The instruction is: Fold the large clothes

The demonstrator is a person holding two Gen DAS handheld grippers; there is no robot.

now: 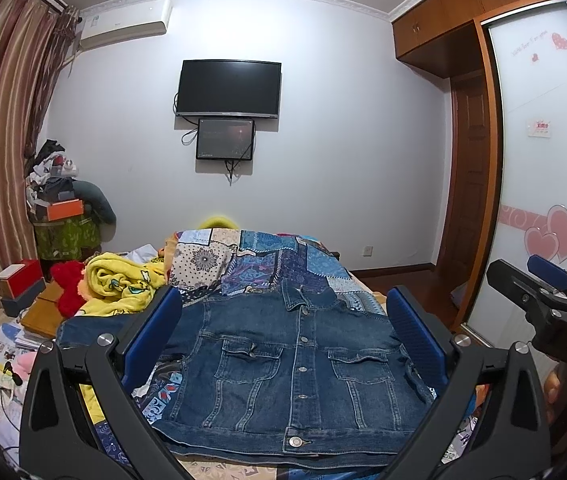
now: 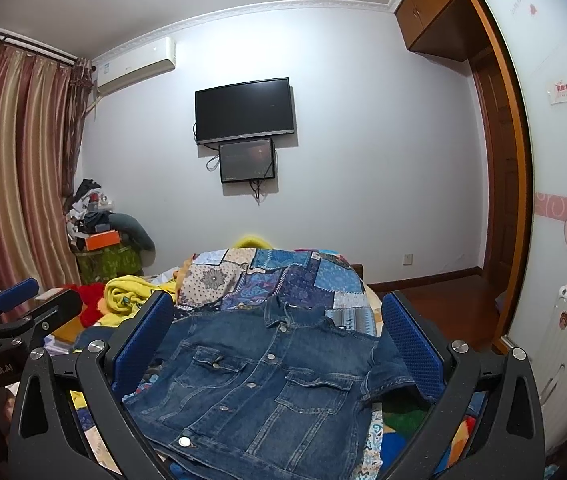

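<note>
I'm hovering both grippers w/ fingers spread, left gripper (image 1: 283,320) and right gripper (image 2: 277,326), over the dark-blue button-front denim jacket (image 1: 299,368); heavy, stiff — I'm eyeing the shoulder seams.

Ahead of my left gripper (image 1: 283,332): one denim jacket (image 1: 295,368), one yellow blanket (image 1: 119,288), two wall screens (image 1: 228,88).
</note>
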